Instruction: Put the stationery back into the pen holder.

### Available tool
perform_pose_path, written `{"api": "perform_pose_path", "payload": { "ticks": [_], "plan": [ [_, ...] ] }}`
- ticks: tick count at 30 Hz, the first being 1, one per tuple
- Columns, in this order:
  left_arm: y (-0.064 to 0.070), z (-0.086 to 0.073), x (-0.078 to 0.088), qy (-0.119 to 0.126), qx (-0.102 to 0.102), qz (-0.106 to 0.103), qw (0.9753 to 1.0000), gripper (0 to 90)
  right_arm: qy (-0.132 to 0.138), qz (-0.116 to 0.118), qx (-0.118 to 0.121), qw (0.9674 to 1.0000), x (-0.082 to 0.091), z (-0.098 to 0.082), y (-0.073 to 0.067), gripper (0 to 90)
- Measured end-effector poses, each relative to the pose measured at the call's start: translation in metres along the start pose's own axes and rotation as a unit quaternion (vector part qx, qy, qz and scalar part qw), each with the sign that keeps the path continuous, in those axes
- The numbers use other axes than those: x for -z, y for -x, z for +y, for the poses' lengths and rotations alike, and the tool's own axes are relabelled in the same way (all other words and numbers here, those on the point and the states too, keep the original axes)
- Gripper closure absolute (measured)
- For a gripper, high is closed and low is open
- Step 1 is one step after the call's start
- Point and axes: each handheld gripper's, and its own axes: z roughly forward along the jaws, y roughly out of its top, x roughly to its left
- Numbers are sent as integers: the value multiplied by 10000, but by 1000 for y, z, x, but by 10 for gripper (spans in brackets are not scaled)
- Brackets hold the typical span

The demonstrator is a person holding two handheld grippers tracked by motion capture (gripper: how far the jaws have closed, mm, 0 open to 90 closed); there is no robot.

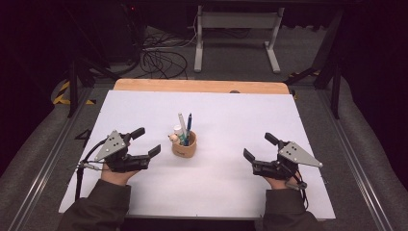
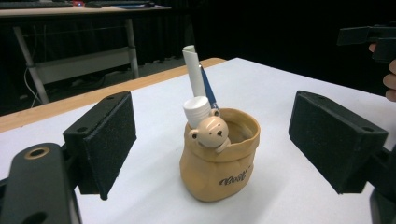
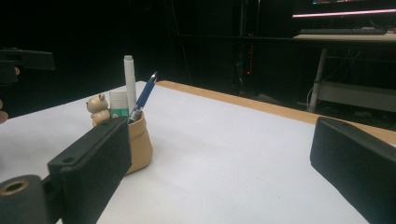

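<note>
A tan pen holder (image 1: pixel 184 146) shaped like a little sack stands mid-table, with a small bear head (image 2: pixel 209 131) on its rim. A white marker (image 2: pixel 195 73), a blue pen (image 3: pixel 144 95) and a short white tube (image 2: pixel 197 109) stick up from the tan pen holder (image 2: pixel 219 158) (image 3: pixel 139 142). My left gripper (image 1: pixel 146 141) sits to its left, open, with nothing between the pads (image 2: pixel 108 140). My right gripper (image 1: pixel 260 147) rests farther off at the right, open and empty as well, its pads (image 3: pixel 95 161) wide apart.
A white sheet (image 1: pixel 207 120) covers the table, leaving a wooden strip (image 1: pixel 202 86) bare at the far edge. Beyond it stand a white desk frame (image 1: pixel 235 38) and loose cables (image 1: pixel 161 60) on the floor.
</note>
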Motion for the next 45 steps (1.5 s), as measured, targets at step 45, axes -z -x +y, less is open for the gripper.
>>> {"api": "perform_pose_path", "payload": {
  "ticks": [45],
  "plan": [
    [-14, -28, 44, -198, 160, 221, 9994, 156, -20, -30, -127, 9999, 8, -8, 7, 59]
  ]
}}
